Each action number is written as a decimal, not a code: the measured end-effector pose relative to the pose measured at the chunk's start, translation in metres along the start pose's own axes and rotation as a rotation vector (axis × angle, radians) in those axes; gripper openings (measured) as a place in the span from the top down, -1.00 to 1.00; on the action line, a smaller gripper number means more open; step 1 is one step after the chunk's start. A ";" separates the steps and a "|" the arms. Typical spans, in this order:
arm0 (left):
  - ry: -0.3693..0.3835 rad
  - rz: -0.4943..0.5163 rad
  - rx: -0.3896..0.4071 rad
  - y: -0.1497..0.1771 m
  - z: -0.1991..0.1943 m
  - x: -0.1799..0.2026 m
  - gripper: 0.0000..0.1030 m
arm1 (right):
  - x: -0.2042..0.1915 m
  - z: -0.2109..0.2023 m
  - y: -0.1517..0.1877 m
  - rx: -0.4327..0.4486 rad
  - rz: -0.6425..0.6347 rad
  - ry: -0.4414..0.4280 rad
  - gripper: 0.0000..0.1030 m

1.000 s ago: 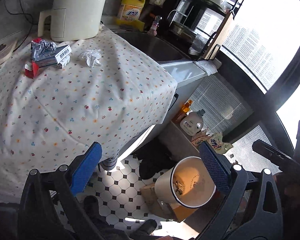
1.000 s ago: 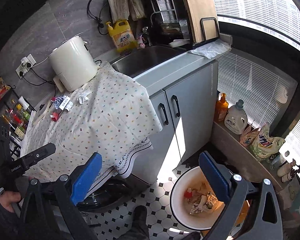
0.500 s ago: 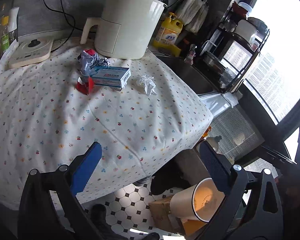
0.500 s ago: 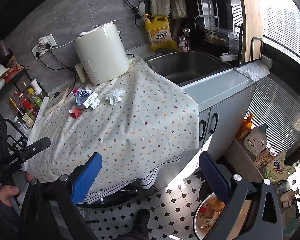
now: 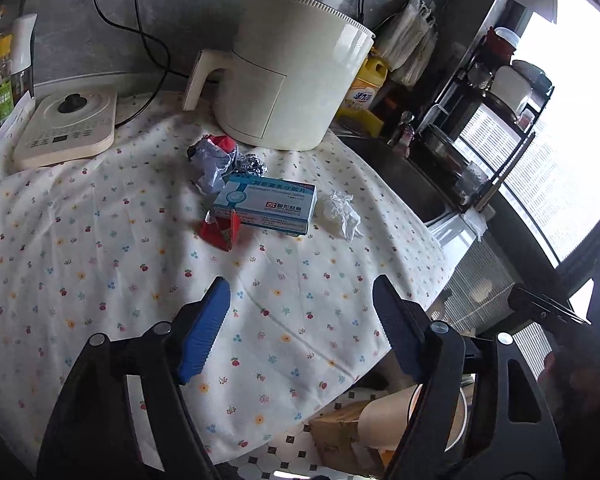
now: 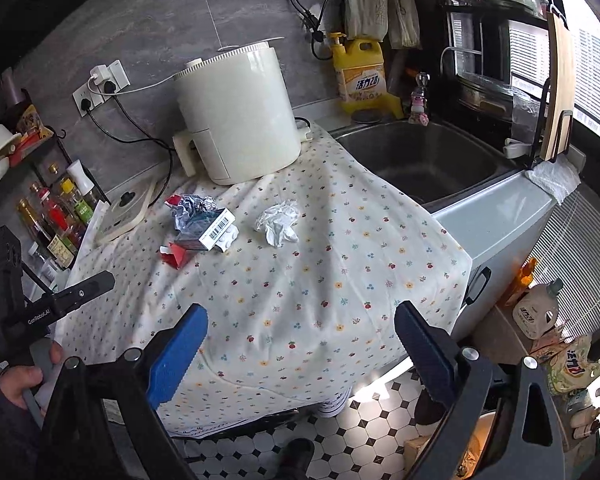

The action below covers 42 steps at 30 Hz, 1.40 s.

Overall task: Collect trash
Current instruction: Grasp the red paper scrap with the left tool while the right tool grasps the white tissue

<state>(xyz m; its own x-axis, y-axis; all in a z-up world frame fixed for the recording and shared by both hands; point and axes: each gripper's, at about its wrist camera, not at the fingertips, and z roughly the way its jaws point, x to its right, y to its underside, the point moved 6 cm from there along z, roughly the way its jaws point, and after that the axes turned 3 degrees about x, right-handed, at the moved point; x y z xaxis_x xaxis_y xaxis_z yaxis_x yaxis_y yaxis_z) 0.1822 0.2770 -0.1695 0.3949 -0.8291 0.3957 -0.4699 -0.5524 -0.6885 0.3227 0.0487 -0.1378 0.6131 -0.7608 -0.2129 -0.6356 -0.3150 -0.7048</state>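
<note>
Trash lies on the flowered tablecloth (image 5: 100, 264): a blue-white medicine box (image 5: 266, 208), a red carton scrap (image 5: 220, 230), a crumpled grey-blue wrapper (image 5: 212, 160), a foil ball (image 5: 252, 166) and a crumpled white tissue (image 5: 342, 214). The same box (image 6: 212, 232) and tissue (image 6: 278, 222) show in the right wrist view. My left gripper (image 5: 302, 316) is open and empty, above the cloth just short of the box. My right gripper (image 6: 300, 344) is open and empty above the table's near edge. The trash bin (image 5: 440, 412) stands on the floor, mostly hidden.
A cream air fryer (image 5: 288, 76) stands behind the trash, a white hob (image 5: 66, 130) to its left. A sink (image 6: 424, 156) and yellow detergent jug (image 6: 360, 74) lie to the right. Bottles (image 6: 56, 216) fill a rack at left. A cardboard box (image 5: 340, 432) sits by the bin.
Both grippers have swung up from the floor bin towards the table. The trash pile now sits nearer and more central in both views. Both grippers stay open.
</note>
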 end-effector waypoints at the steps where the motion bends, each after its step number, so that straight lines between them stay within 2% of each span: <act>1: 0.005 0.001 -0.007 -0.003 0.006 -0.004 -0.33 | -0.002 0.003 -0.002 0.001 0.002 0.003 -0.75; 9: 0.024 0.026 -0.083 -0.025 0.060 -0.031 0.01 | 0.003 0.032 -0.007 0.003 0.075 0.054 -0.69; 18: 0.024 0.066 -0.190 -0.032 0.121 -0.046 0.33 | 0.015 0.059 -0.007 -0.021 0.142 0.113 -0.68; 20: 0.027 0.068 -0.204 -0.032 0.130 -0.048 0.53 | 0.016 0.066 -0.007 -0.029 0.146 0.120 -0.68; 22: 0.026 0.083 -0.214 -0.033 0.135 -0.049 0.91 | 0.015 0.074 -0.008 -0.041 0.143 0.121 -0.67; 28: 0.027 0.105 -0.166 -0.046 0.120 -0.054 0.93 | 0.005 0.108 -0.019 -0.071 0.101 0.099 -0.50; 37: -0.056 0.019 -0.104 -0.056 0.081 -0.100 0.94 | -0.021 0.167 -0.039 -0.108 0.023 0.044 -0.32; 42: -0.106 -0.013 -0.098 -0.049 0.069 -0.114 0.93 | -0.033 0.197 -0.041 -0.135 -0.016 0.012 -0.32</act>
<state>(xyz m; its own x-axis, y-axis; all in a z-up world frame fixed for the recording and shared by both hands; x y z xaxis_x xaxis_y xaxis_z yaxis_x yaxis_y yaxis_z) 0.2152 0.4050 -0.2228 0.4805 -0.8108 0.3342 -0.5370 -0.5733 -0.6188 0.4214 0.1983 -0.2356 0.6188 -0.7613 -0.1938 -0.6837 -0.4004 -0.6101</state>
